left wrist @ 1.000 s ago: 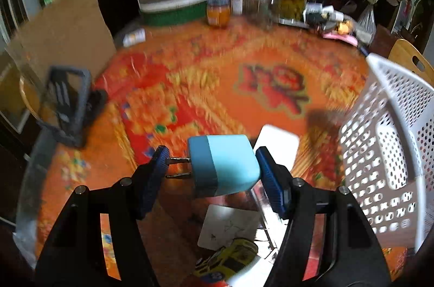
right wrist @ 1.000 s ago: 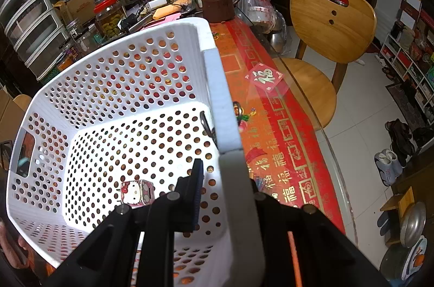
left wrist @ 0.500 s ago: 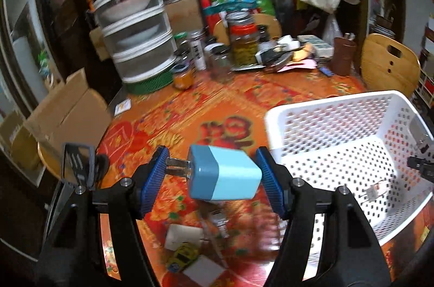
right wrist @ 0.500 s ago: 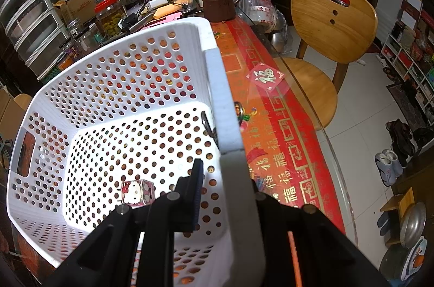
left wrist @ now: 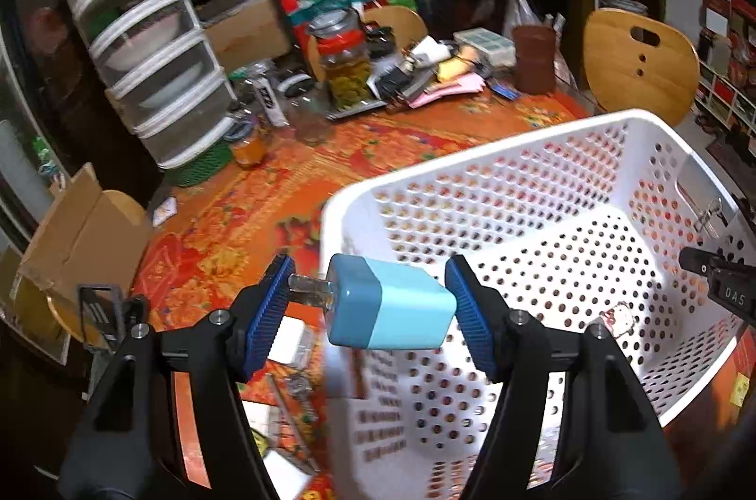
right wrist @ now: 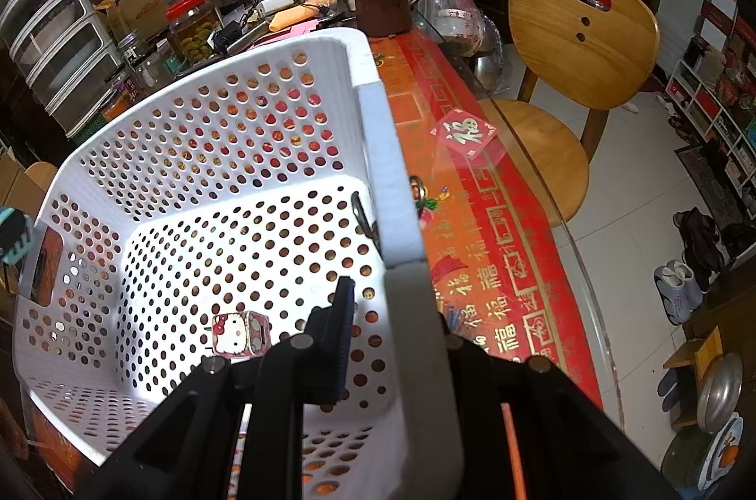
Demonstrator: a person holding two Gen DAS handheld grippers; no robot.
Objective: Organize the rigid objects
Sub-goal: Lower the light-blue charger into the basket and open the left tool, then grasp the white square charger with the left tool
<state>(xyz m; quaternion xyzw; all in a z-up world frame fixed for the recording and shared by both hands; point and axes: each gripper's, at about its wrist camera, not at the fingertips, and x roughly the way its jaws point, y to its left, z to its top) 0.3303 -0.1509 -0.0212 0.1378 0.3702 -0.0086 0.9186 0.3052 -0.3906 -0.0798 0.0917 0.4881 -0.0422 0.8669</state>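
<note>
Left wrist view: the left gripper (left wrist: 368, 301) holds a two-tone blue, box-shaped plastic plug adapter (left wrist: 390, 309) crosswise, its metal prongs against the left blue pad and its flat end against the right pad; the jaws are clamped on it at a middling width. The adapter now hangs over the near rim of the white perforated plastic basket (left wrist: 472, 164), at the corner closest to the camera.

Change from the earlier pictures: a second ago the same grip hovered low over the orange-red patterned tablecloth (left wrist: 227, 235), with only the basket's side wall at the right edge of the view. Half a second ago the basket's interior had come into view to the right. Now the basket fills the right half of the view, and the loose items left on the cloth have slid to the lower left. The grip on the adapter is unchanged.

Meaning for the task: the carry looks nearly done. The adapter probably needs to travel a little further inward before release, so that it falls clear of the rim.

Right wrist view: the right gripper (right wrist: 392, 320) is clamped on the basket's right wall, one finger inside and one outside, exactly as in both earlier pictures; it steadies the basket. A small pink-and-white cartoon-cat cube (right wrist: 238, 333) already lies on the basket floor.
</note>
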